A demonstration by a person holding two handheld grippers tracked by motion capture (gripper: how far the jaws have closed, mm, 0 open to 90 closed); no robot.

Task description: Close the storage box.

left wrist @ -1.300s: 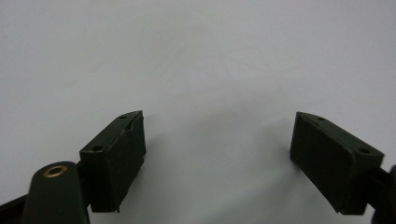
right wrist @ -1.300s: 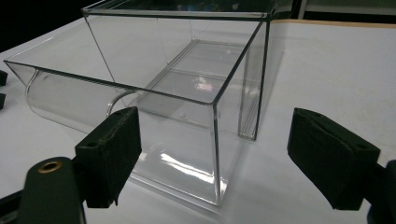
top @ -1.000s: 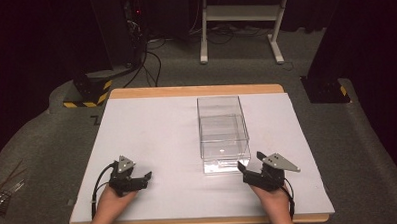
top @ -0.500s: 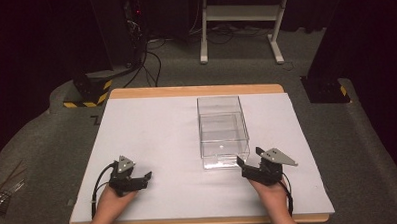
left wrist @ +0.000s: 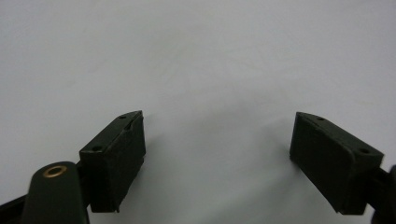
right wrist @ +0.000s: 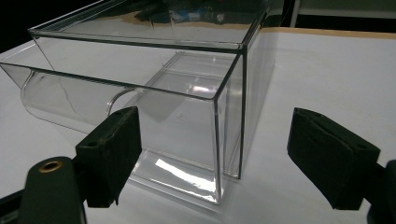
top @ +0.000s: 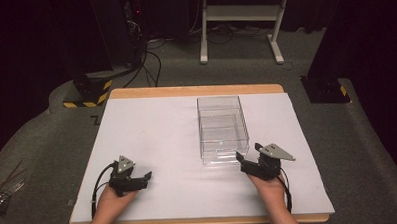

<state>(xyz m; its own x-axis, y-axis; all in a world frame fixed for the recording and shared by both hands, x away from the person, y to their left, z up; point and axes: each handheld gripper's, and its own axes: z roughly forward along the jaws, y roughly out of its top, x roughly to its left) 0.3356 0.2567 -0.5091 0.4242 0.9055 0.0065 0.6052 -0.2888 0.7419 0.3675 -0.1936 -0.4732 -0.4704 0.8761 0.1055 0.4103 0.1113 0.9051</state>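
Note:
A clear plastic drawer box [top: 222,127] stands on the white table [top: 152,128], right of centre. In the right gripper view the box [right wrist: 187,88] is close ahead, and its clear drawer with a curved finger notch sticks out a little toward me. My right gripper [top: 239,158] is open just off the box's near right corner, its jaws [right wrist: 215,158] apart with nothing between them. At the near left, my left gripper [top: 146,177] rests low over the table and points right. It is open, and bare white surface lies between its jaws [left wrist: 217,151].
The table's wooden edge [top: 196,90] runs along the far side. Beyond it on the grey floor are a white stand [top: 243,25], cables [top: 149,53] and a black post base with yellow stripes [top: 88,93]. Another dark base [top: 326,90] is at the far right.
My right gripper has crept slightly forward and left, toward the box's near corner. The left gripper has stayed put.

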